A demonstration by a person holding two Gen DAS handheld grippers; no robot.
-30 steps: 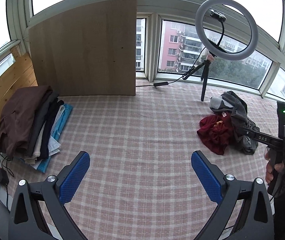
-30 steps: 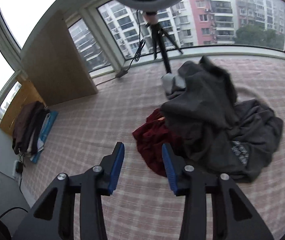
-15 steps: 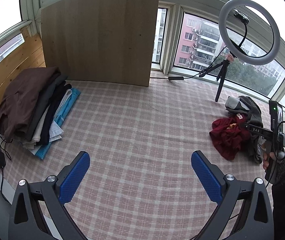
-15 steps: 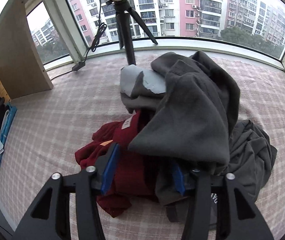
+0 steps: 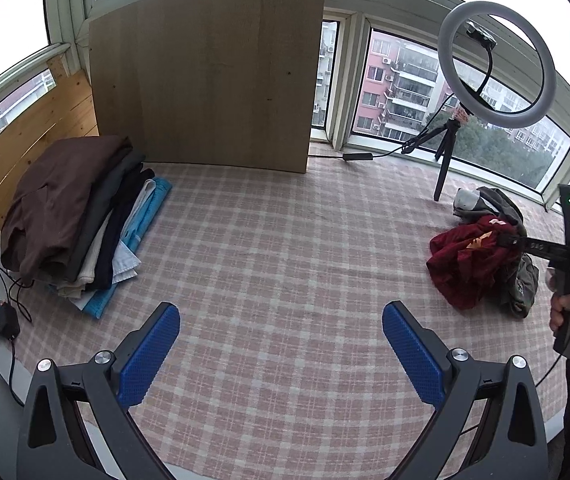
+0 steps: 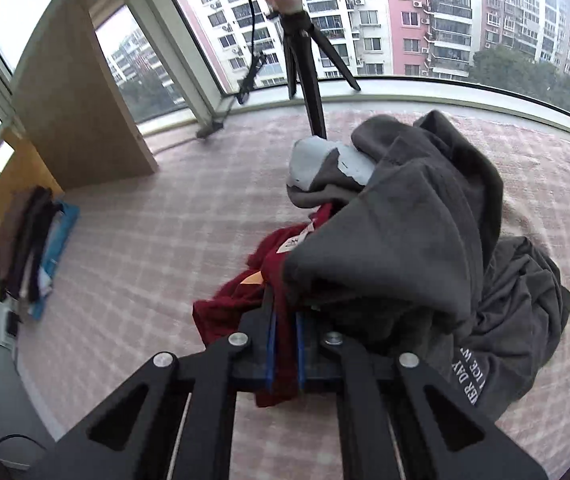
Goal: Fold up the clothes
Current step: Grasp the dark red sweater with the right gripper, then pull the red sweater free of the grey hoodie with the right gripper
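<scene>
Right wrist | right hand-held gripper clamps red garment | grey clothes alongside

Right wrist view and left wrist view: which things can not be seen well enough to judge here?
- Red garment: the right gripper is shut on it, but the grey garment covers most of it; its type is unclear.
- Print on the grey garment, right wrist view: cut by folds, unreadable.
- Folded stack, left wrist view: lower pieces hidden, count uncertain.
- Left gripper: open, holds nothing.
</scene>
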